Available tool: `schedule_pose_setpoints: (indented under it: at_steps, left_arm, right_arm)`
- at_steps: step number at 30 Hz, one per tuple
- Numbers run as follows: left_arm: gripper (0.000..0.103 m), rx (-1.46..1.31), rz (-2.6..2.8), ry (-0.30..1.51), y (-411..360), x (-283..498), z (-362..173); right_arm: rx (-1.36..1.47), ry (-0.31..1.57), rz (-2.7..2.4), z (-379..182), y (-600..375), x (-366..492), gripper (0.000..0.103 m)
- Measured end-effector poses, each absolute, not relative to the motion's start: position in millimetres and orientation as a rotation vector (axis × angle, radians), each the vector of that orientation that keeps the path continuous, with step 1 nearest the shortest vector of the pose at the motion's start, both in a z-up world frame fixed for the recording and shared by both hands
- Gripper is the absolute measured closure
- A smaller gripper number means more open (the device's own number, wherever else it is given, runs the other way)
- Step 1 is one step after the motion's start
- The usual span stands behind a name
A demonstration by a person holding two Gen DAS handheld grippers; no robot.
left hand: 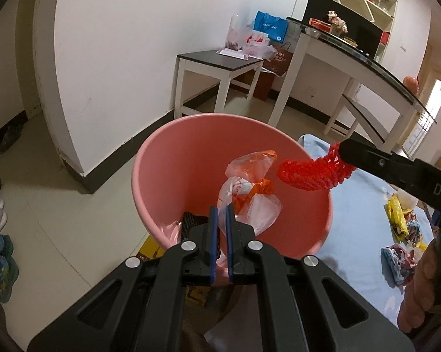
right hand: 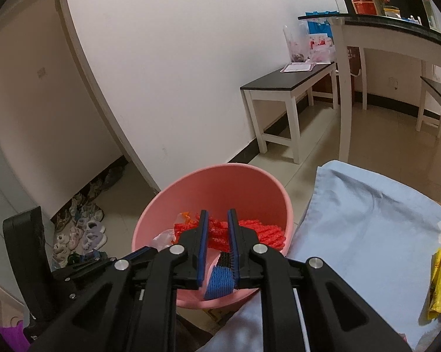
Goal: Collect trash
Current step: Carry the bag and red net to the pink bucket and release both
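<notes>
Dropping step, by the look of it: red net (left hand: 314, 173) hanging over the mouth of the pink bucket (left hand: 167, 158), just inside the right rim, pinched at one end and drooping toward the middle. Gripped by the right tongs (right hand: 217, 220), narrowed down onto the bunched mesh, with the net filling the gap between the blue pads.

Also over the bucket, a crumpled clear and orange plastic bag (left hand: 249, 182), reaching down between the pads of the left tongs (left hand: 221, 214). Nearly closed there, clamped on the bag's lower end; cannot tell whether the bucket's near rim is pinched as well.

Next, probably: open the right tongs to let the net fall in, keeping it well inside the rim since mesh snags easily on the pads. Likewise for the bag.

Beyond the bucket, more to fetch on the blue cloth (right hand: 367, 220): a yellow wrapper (right hand: 440, 278) and crumpled scraps (left hand: 399, 261), well apart from the bucket
</notes>
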State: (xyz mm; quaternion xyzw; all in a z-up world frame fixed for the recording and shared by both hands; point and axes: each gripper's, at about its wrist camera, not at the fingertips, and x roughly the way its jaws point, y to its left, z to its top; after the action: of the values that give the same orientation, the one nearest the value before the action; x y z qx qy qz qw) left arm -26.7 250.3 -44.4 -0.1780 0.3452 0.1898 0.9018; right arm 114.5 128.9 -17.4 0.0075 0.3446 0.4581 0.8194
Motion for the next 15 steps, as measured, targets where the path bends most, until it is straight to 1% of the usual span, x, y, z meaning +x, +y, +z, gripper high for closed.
schedule_pose_setpoints:
  at_steps: [1,2,4,6,7,13,14,15]
  left_arm:
    - [0.098,-0.371,0.394,0.719,251,-26,-45]
    - [0.096,-0.373,0.396,0.723,251,-26,-46]
    - [0.090,-0.379,0.400,0.729,252,-25,-47]
    - [0.075,-0.380,0.407,0.726,253,-26,-47]
    - [0.072,-0.381,0.408,0.723,253,-27,-47]
    - [0.071,-0.375,0.401,0.713,248,-30,-41]
    - [0.071,-0.374,0.398,0.712,247,-30,-40]
    - [0.071,-0.373,0.394,0.709,245,-31,-39]
  right_arm:
    - [0.015,0.737,0.976,-18,129,115,0.085]
    - [0.015,0.742,0.978,-19,130,116,0.080]
    - [0.020,0.748,0.980,-19,129,118,0.073]
    - [0.023,0.750,0.981,-19,128,117,0.073]
    - [0.022,0.751,0.980,-19,128,117,0.073]
    - [0.021,0.750,0.971,-16,121,112,0.072]
    - [0.019,0.746,0.969,-14,119,110,0.065]
    - [0.019,0.741,0.967,-13,116,108,0.061]
